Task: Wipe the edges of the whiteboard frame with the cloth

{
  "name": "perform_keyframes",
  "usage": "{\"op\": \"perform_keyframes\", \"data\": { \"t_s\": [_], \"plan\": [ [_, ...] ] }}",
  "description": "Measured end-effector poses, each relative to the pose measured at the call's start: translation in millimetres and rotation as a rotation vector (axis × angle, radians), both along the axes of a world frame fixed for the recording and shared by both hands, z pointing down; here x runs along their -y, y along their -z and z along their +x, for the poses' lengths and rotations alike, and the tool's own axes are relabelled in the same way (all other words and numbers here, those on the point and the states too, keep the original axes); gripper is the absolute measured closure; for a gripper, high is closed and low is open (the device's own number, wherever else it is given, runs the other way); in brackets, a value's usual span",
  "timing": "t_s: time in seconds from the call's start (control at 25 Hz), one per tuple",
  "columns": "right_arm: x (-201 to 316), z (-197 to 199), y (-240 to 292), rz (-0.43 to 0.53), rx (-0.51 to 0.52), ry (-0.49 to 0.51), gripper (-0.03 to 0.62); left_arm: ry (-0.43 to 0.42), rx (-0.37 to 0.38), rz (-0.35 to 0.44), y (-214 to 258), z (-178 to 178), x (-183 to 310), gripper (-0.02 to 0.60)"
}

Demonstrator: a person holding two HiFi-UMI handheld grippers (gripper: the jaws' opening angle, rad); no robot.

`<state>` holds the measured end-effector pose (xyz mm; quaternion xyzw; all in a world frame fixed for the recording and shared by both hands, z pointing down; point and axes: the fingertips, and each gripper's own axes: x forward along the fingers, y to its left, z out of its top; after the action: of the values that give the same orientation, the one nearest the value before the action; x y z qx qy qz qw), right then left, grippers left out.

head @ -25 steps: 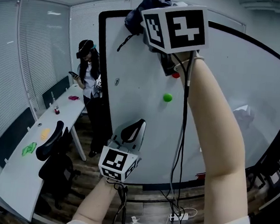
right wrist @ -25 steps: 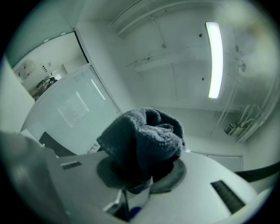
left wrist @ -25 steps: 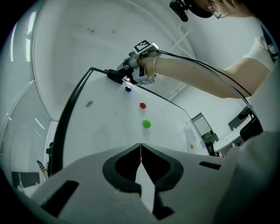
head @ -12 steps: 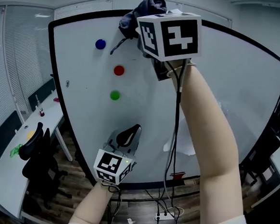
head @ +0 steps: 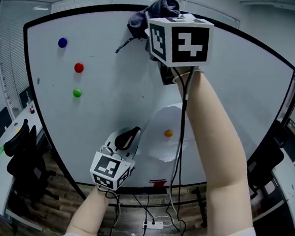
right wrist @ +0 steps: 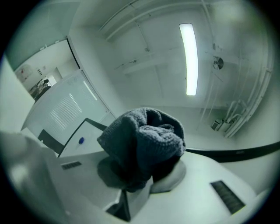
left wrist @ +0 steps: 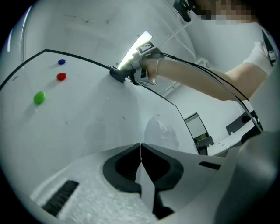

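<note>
Atop the whiteboard frame (right wrist: 245, 151), the right tongs (right wrist: 139, 183) clamp the cloth (right wrist: 144, 140).

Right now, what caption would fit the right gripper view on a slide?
Right gripper shut on a dark cloth at the whiteboard's black top frame, beneath a ceiling light.

Head view farther, all show whiteboard (head: 109, 86) (shared)
</note>
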<state>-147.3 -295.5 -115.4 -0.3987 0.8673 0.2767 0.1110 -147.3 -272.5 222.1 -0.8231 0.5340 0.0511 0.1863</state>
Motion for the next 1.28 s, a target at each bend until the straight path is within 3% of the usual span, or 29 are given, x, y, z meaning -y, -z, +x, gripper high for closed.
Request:
{"op": "perform_keyframes", "data": {
  "t_s": [0.16,0.36,0.76,0.92,1.16,1.28],
  "plan": [
    [7,29,-4,-0.009,0.02,-0.012,0.525,-0.006,0.028,-0.006,0,28,-3,0.561],
    [15,49,-3,-0.041,0.024,-0.04,0.525,-0.013,0.024,-0.011,2,32,-9,0.561],
    [20,70,8,-0.009,-0.014,-0.146,0.525,-0.125,0.073,-0.032,3,49,-1,0.561],
    [26,79,9,-0.002,0.009,-0.161,0.525,-0.17,0.051,-0.031,4,57,7,0.561],
    [35,125,10,-0.005,0.048,-0.132,0.525,-0.206,0.087,0.041,17,109,5,0.561],
    [44,152,11,-0.005,0.047,-0.134,0.525,-0.232,0.099,0.04,14,142,16,0.561]
  ]
}}
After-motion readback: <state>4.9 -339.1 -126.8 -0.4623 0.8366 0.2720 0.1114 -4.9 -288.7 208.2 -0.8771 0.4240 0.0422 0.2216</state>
